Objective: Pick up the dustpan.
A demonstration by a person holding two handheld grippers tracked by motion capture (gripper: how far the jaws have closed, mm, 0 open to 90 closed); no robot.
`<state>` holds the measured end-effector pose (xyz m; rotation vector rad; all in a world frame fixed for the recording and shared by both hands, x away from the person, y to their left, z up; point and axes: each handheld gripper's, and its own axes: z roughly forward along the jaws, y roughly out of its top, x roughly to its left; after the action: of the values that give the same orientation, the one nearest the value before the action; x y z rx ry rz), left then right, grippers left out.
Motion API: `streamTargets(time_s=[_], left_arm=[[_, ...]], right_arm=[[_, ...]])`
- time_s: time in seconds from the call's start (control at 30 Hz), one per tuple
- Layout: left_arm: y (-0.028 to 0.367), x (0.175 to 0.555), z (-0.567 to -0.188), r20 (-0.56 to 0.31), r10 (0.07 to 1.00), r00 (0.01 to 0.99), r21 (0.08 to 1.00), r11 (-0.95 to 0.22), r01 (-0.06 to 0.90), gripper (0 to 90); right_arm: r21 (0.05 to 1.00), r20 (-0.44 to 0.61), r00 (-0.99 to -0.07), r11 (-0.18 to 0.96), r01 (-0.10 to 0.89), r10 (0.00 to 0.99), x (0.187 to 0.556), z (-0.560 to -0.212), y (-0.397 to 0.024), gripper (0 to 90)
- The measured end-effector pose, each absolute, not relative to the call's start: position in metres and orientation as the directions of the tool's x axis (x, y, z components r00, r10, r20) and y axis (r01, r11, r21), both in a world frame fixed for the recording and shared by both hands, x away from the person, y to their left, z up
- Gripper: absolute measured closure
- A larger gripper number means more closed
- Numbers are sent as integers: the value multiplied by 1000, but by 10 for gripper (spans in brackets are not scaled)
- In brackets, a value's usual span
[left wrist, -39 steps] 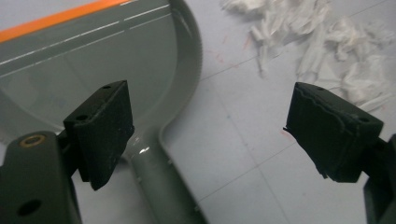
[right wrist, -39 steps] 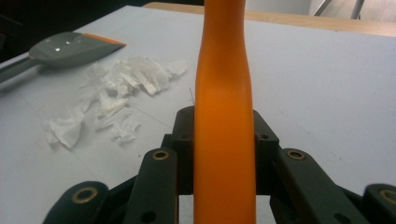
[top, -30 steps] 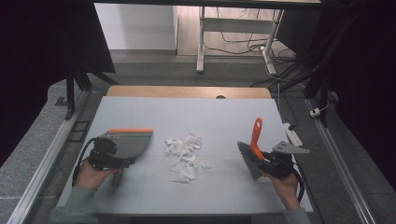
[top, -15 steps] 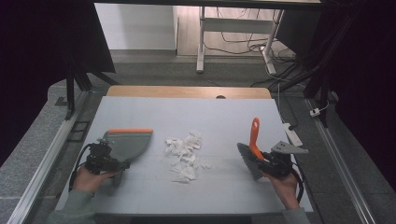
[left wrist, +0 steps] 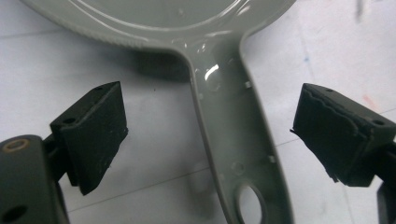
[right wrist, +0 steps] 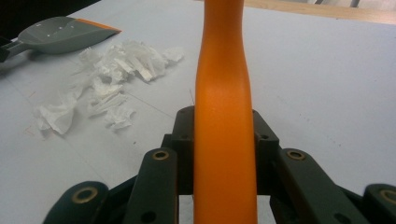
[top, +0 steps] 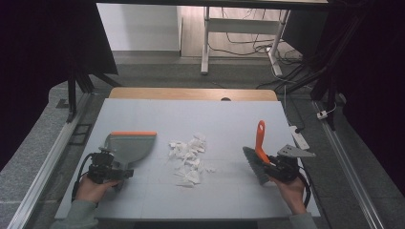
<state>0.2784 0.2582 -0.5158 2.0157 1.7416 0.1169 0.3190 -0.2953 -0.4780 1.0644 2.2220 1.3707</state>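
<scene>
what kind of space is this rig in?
Likely a lab or workshop data-collection bay: a pale grey worktable framed by metal rails, loose cables on the floor beyond, and a staged pile of torn white paper scraps.

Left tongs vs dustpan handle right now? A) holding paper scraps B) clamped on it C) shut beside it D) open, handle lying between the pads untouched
D: in the left gripper view the left tongs stand wide, with gaps between both pads and the dustpan handle.
</scene>
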Motion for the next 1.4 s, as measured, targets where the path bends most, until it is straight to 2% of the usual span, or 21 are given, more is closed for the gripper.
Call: streamTargets(time_s=[0.3,0.7,1.13,1.23,1.33,1.4], left_arm=[[262,286,-526,-268,950,160,407,-39,913,147],[263,285,-524,-284,950,131,436,6,900,334],[266,287,-528,-339,933,122,474,57,879,449],[266,287,-528,-348,929,124,476,61,877,495],[267,287,-527,-344,932,112,484,74,872,600],[268,288,-528,-352,929,112,479,76,874,606]], right_arm=[[864,102,-670,269,426,735,319,-479,-294,699],[864,102,-665,266,428,740,319,-479,-295,699],[860,108,-661,263,436,743,320,-480,-296,698],[861,111,-661,260,437,742,320,-480,-296,699],[860,109,-660,262,437,743,319,-480,-296,699],[861,111,-661,260,436,742,319,-480,-296,698]])
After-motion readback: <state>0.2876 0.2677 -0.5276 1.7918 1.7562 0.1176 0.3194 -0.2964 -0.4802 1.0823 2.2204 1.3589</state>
